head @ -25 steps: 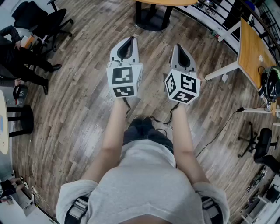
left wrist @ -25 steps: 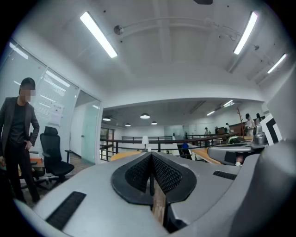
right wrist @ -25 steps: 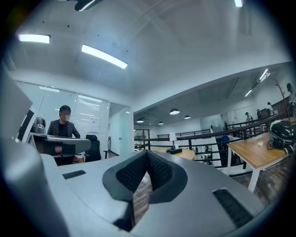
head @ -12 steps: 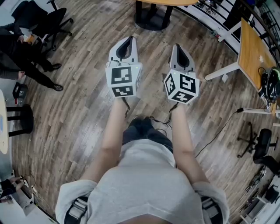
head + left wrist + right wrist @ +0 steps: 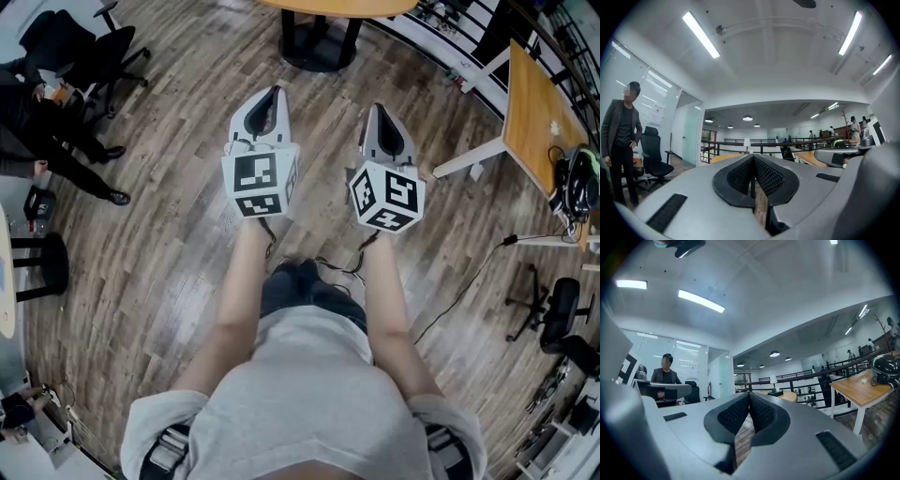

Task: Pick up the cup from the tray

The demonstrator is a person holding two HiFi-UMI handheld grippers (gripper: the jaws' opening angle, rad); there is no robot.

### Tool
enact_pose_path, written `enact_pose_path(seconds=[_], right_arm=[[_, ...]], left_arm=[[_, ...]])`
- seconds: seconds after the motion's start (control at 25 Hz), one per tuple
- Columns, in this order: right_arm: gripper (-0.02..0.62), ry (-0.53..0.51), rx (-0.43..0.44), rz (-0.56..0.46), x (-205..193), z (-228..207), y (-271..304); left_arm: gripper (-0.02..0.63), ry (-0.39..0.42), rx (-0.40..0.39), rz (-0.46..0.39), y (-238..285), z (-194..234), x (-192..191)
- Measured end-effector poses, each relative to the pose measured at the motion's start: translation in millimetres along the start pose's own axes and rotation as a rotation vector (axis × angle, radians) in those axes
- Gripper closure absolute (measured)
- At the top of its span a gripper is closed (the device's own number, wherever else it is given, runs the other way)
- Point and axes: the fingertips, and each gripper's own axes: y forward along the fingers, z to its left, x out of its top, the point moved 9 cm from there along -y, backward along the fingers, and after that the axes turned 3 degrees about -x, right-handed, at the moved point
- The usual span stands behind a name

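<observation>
Cup: we see neither it nor the tray in any view, so we can say nothing of its shape, colour or fill. The head view shows only wood floor (image 5: 178, 253) below us. Both gripper views look out across an open office toward railings and ceiling lights.

We hold the left gripper (image 5: 272, 96) at 11 o'clock and the right gripper (image 5: 380, 109) at 1 o'clock, side by side in front of our body and well above the floor. Both are clenched on nothing. In the left gripper view the ribbed pads (image 5: 740, 177) meet at the tip, with only floor showing in the slit behind them. In the right gripper view the pads (image 5: 733, 416) meet the same way.

The first risk, as we judge it, is arriving with the jaws clenched. They would shove or tip the cup instead of straddling it, so one gripper has to open first.

The second is the search itself. A table (image 5: 319, 42) stands at 12 o'clock and a desk (image 5: 536, 103) at 2 o'clock, and we cannot tell whether either holds the tray. A cable (image 5: 464, 281) crosses the floor at 4 o'clock and could catch a foot. A person (image 5: 33, 131) at 9 o'clock and a chair (image 5: 75, 42) at 10 o'clock crowd any path to the left.

Last, we do not know how the cup is built or whether it is full. A hard or tilted grip could crush or spill it.
</observation>
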Motion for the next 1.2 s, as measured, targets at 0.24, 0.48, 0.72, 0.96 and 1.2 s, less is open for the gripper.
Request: enact_pose_path(seconds=[0.24, 0.48, 0.72, 0.96, 1.2], right_arm=[[0.588, 0.047, -0.013, 0.023, -8.7, -29.7, 3.7], [0.588, 0.066, -0.024, 0.02, -13.5, -41.9, 16.6], [0.588, 0.024, -0.013, 0.014, -14.2, -35.2, 52.1], [0.588, 0.029, 0.001, 0.034, -20.7, -26.8, 113.0], [0.588, 0.037, -0.003, 0.031, -22.1, -8.0, 187.9]], left_arm=[[0.6, -0.001, 0.024, 0.017, 11.1, -12.3, -6.2], [0.6, 0.005, 0.019, 0.022, 25.4, -15.1, -11.4], [0.6, 0.0, 0.025, 0.018, 58.4, 6.9, -15.2], [0.6, 0.001, 0.003, 0.019, 108.8, 39.7, -20.1], [0.6, 0.001, 0.007, 0.034, 165.1, 92.1, -19.3]])
